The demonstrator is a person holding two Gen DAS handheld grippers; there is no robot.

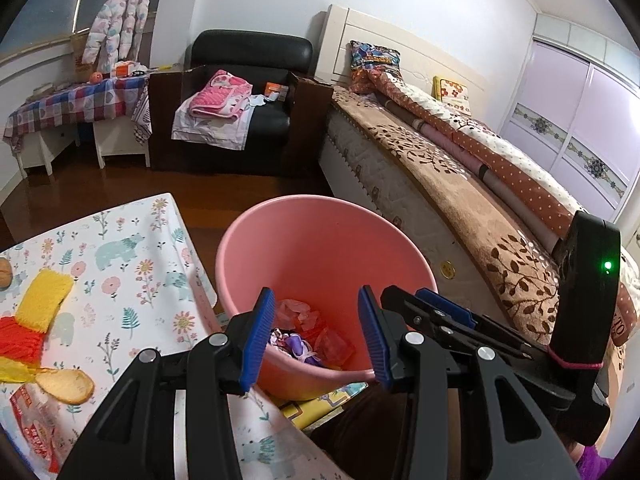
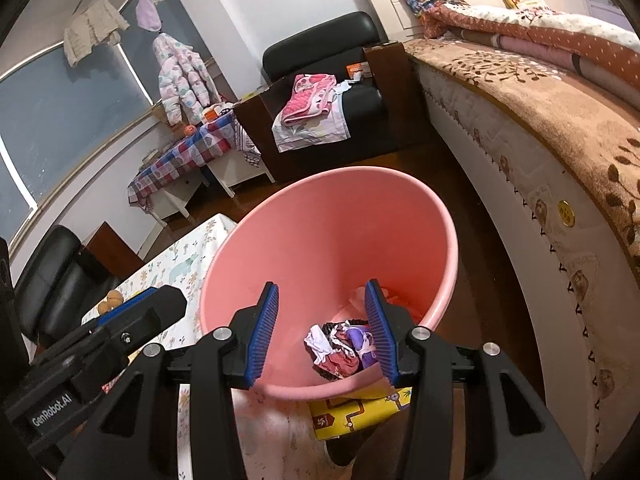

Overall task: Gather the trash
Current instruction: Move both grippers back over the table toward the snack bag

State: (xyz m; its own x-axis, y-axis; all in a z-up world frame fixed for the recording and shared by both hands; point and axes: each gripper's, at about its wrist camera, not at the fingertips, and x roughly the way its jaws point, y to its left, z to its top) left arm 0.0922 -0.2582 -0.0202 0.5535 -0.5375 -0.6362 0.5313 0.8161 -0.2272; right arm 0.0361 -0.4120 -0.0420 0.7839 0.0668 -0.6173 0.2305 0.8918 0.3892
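Bins: 1 pink bin (image 2: 332, 224) w/ wrappers; 2 tools (image 2: 322, 334) (image 1: 316, 334) agape.

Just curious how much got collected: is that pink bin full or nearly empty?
Nearly empty. The pink bin holds only a few crumpled wrappers at its bottom; its inner wall is bare above them.

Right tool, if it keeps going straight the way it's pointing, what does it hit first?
Most likely the crumpled wrapper lying in the pink bucket; the right tool is open and empty, aimed down into the bucket. Depth is hard to judge, so it could meet the bucket's inner wall instead.
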